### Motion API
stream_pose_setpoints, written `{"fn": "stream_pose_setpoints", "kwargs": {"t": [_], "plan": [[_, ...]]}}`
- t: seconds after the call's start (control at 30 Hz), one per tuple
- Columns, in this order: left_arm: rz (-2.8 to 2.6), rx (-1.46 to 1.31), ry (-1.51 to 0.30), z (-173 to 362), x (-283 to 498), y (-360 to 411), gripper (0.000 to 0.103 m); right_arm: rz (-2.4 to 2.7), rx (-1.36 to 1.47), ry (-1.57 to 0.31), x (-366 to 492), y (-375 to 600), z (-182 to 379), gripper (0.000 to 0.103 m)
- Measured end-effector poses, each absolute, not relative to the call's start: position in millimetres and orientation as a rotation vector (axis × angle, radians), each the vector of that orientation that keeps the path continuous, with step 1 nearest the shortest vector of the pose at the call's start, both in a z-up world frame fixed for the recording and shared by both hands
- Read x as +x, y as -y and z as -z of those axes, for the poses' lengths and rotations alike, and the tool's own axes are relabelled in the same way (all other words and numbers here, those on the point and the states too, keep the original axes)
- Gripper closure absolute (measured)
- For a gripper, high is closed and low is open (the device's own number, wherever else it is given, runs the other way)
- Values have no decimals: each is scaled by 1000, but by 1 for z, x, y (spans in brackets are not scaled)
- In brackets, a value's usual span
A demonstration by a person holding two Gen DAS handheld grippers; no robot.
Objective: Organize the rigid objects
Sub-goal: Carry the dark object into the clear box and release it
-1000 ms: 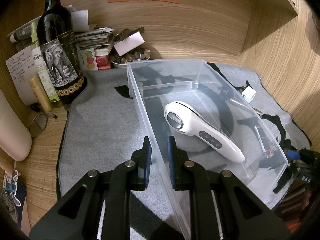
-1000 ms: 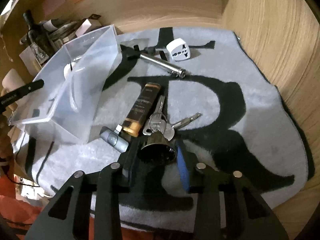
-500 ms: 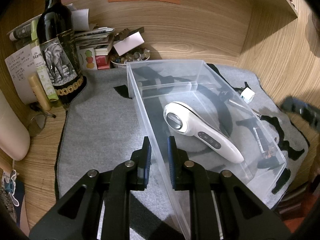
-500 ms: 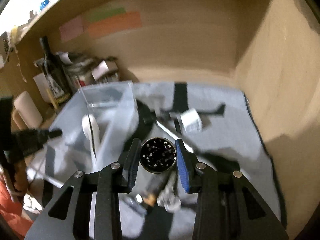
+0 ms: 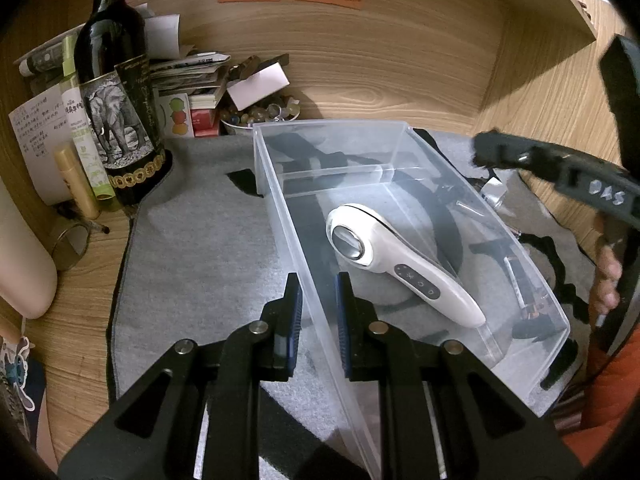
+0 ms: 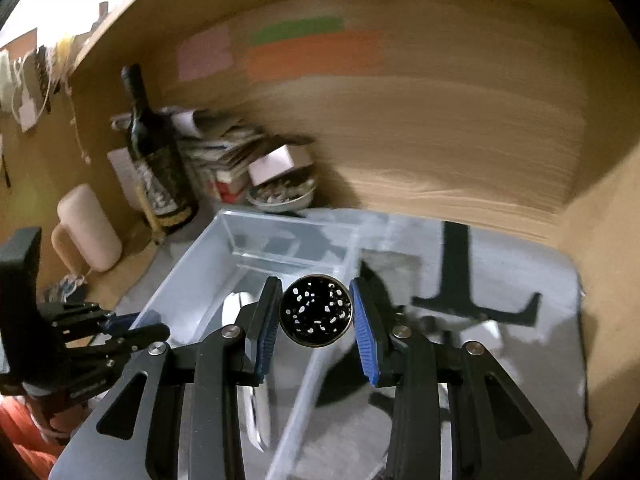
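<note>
Right wrist view shows the right claw [image 6: 316, 312] pinching a round dark speckled canister [image 6: 316, 311], now lifted off the grey mat and carried above the clear bin [image 5: 272, 184] ahead of it, so the drop looks close. Left claw [image 5: 318, 300] stays clamped on the bin's near wall; a white handheld device [image 5: 384, 256] lies inside.
</note>
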State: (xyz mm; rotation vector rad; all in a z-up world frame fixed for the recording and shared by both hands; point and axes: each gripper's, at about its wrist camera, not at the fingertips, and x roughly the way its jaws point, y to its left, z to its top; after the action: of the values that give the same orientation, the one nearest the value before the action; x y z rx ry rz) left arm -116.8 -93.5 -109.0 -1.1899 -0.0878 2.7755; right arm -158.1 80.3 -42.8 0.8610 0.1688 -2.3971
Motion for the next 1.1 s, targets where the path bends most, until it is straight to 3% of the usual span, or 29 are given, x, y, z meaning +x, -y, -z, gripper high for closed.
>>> {"fn": "stream_pose_setpoints", "kwargs": {"t": [0.43,0.57,0.67,0.8,1.1], "plan": [[-2769,-1184,104,110,-116,98,87,2298,1002,-264,-174,-46,73,70],[-2769,-1184,103,110,-116,98,86,2323,979,-276,-170,-47,69,54],[-2769,-1184,103,110,-116,99,86,2339,952,-285,-164,-49,64,50],[-2772,-1186,104,110,-115,99,86,2381,903,-291,-156,-54,56,30],[-2780,-1188,94,111,-115,99,86,2508,821,-278,-130,-86,37,18]]}}
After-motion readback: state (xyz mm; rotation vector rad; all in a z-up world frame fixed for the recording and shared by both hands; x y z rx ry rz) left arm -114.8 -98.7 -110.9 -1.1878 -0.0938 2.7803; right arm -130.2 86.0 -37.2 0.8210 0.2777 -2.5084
